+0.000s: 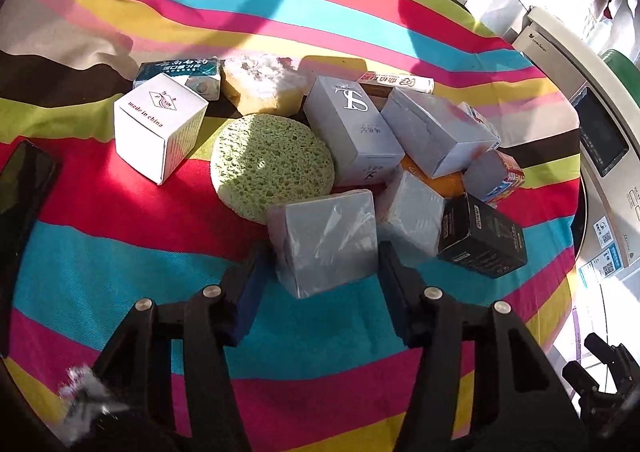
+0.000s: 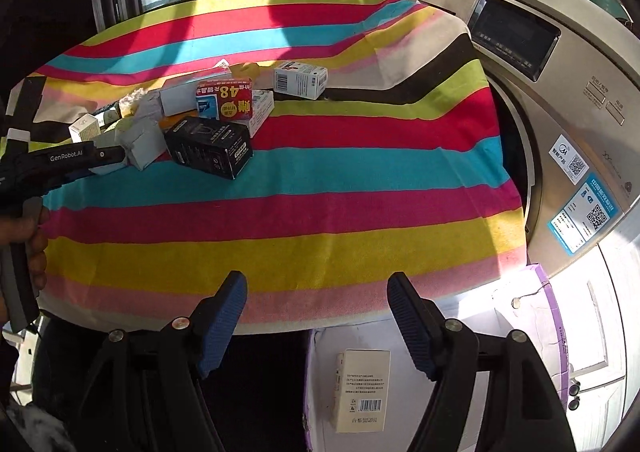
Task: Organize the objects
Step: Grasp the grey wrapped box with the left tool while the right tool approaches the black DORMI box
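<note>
A pile of small boxes and sponges lies on a striped cloth (image 1: 120, 252). My left gripper (image 1: 320, 256) is open, its fingers either side of a grey wrapped box (image 1: 326, 240) at the pile's near edge. Behind it are a green round sponge (image 1: 272, 164), a white cube box (image 1: 158, 124), a grey box (image 1: 352, 128) and a black box (image 1: 482, 240). My right gripper (image 2: 318, 288) is open and empty over the cloth's near edge. Below it a cream box (image 2: 362, 388) lies in a white carton (image 2: 472, 392). The left gripper (image 2: 92, 158) shows at the pile.
A washing machine (image 2: 560, 124) stands at the right of the table. A dark phone (image 1: 24, 180) lies at the cloth's left edge. A red "48" box (image 2: 224, 102) and a white barcode box (image 2: 300, 80) sit at the back of the pile.
</note>
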### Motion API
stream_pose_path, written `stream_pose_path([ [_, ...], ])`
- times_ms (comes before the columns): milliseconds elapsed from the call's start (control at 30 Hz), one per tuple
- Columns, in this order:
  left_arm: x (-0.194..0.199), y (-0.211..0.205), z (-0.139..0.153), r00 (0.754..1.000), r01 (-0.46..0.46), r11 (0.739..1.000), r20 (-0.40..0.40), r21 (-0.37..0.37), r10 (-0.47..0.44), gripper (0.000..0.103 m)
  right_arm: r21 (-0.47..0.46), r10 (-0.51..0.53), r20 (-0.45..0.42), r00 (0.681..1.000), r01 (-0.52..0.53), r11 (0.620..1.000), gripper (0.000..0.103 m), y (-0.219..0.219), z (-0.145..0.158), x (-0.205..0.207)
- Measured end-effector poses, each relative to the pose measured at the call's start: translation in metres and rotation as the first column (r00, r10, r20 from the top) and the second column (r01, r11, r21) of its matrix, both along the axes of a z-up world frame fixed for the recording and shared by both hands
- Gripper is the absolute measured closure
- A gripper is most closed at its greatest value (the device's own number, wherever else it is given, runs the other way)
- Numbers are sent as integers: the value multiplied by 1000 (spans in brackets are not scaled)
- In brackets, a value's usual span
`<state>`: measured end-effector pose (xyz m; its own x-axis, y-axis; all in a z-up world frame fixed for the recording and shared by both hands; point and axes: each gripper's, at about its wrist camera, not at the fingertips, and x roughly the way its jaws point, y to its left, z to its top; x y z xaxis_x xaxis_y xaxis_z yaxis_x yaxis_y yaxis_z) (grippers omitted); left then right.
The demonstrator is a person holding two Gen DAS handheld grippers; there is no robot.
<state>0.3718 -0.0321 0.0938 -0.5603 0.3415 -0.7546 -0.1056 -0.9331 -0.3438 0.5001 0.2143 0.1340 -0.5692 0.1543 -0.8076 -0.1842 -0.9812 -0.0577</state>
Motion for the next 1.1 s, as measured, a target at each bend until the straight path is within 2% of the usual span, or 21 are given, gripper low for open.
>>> stream_pose_path([
  [200,13,-9,5,1000,3,1000,-14,17,-2,45,-61,17,-57,998,-20,998,18,-14,9,-28],
  [533,54,-21,22,999,21,998,-49,63,-18,45,-45,68,-84,994,-72,996,18,-57,5,-90],
  [867,60,-36,34,997,-6,997,-80,81,13,45,-175,7,-62,998,-18,984,18,-66,-11,-135],
  [1100,61,-45,34,996,-24,996,-87,91,32,45,-104,-43,-47,998,38,994,18,-72,-14,-157],
])
